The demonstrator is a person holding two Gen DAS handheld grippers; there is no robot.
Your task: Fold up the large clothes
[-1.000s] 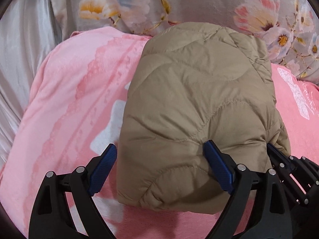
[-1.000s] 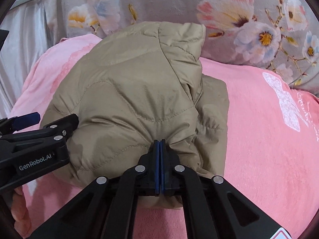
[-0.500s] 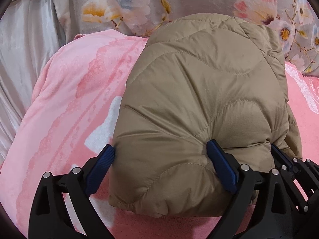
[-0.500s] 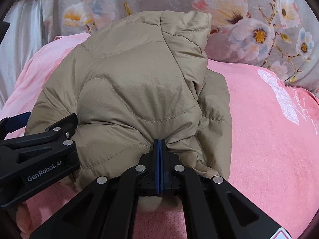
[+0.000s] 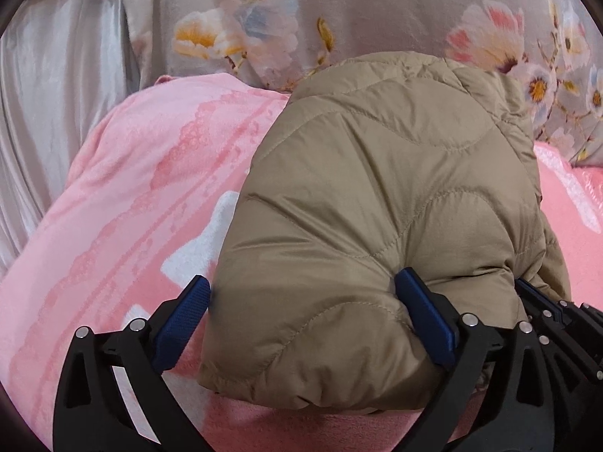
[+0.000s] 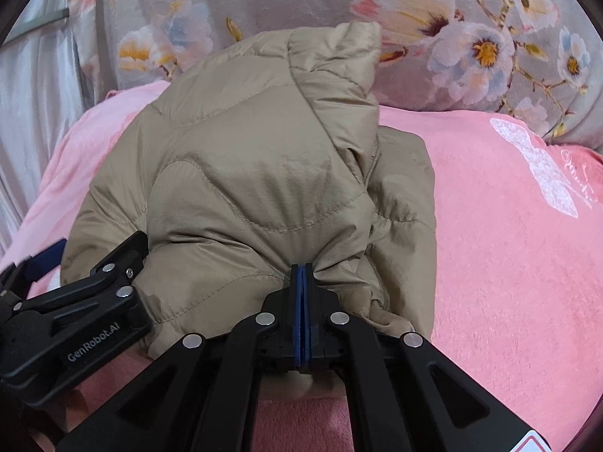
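Observation:
A tan quilted puffer jacket [image 5: 377,196] lies folded into a thick bundle on a pink blanket [image 5: 143,196]. My left gripper [image 5: 301,282] straddles the bundle's near left bulge. Its jaws are opening. The right pad [image 5: 422,312] is dented into the fabric and the left pad [image 5: 184,316] stands just off the jacket's edge. My right gripper [image 6: 301,268] is shut on a puckered pinch of the jacket [image 6: 264,173] at its near edge. The left gripper [image 6: 94,248] also shows at the lower left of the right wrist view, against the bundle's side.
A grey floral quilt [image 6: 471,37] is piled behind the jacket. Pale silky fabric [image 5: 49,113] hangs at the far left. The pink blanket [image 6: 508,245] stretches bare to the right, with a white butterfly print [image 6: 539,165] on it.
The left jaws have spread a little wider around the jacket's near bulge, and the left gripper has sunk slightly toward the blanket. The right gripper keeps its pinch on the fabric.

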